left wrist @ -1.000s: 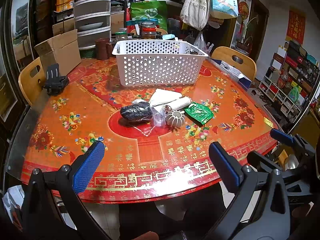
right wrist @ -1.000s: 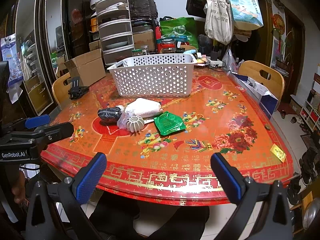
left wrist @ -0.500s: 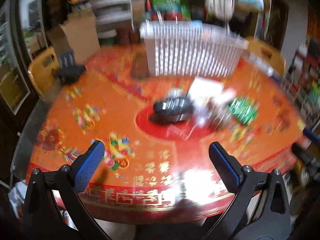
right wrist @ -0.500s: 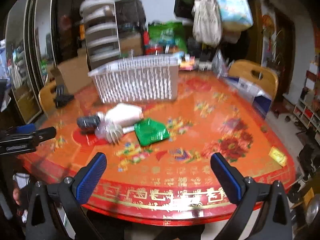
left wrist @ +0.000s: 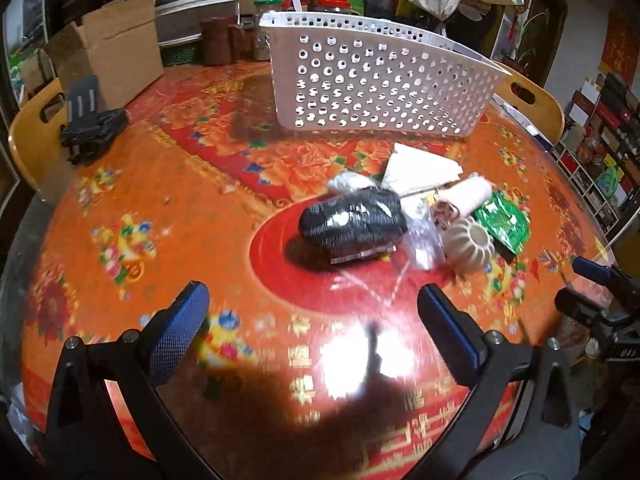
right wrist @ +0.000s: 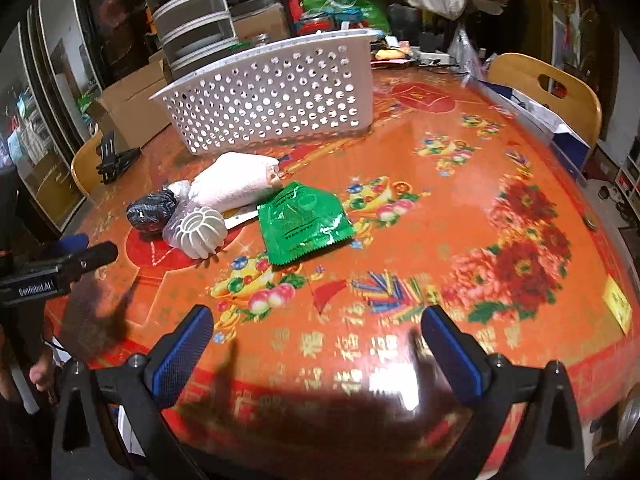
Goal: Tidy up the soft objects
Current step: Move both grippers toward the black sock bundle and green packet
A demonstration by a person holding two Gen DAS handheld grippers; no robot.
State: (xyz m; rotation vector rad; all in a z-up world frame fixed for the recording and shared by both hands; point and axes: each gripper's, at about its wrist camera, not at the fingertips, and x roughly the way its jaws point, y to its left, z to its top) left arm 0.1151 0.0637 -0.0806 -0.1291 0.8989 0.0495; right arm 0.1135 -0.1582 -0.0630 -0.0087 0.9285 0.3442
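A pile of soft things lies mid-table: a black wrapped bundle (left wrist: 352, 220) (right wrist: 152, 210), a white rolled towel (right wrist: 236, 182) (left wrist: 466, 196), a clear plastic bag (left wrist: 424, 240), a white ribbed ball (left wrist: 470, 246) (right wrist: 202, 232), white cloth (left wrist: 420, 168) and a green packet (left wrist: 502, 222) (right wrist: 304, 220). A white perforated basket (left wrist: 380, 88) (right wrist: 272, 96) stands behind them. My left gripper (left wrist: 312, 328) is open and empty, short of the black bundle. My right gripper (right wrist: 316, 344) is open and empty, short of the green packet.
The round table has a red-orange glossy cloth (left wrist: 160, 208). A black clamp (left wrist: 92, 124) lies at the far left by a cardboard box (left wrist: 112, 56). Wooden chairs (right wrist: 548, 88) stand around. Jars, bags and shelves crowd the back.
Both grippers have moved forward over the table toward the pile; the objects look larger and closer. Both stay open. Nothing on the table has moved.
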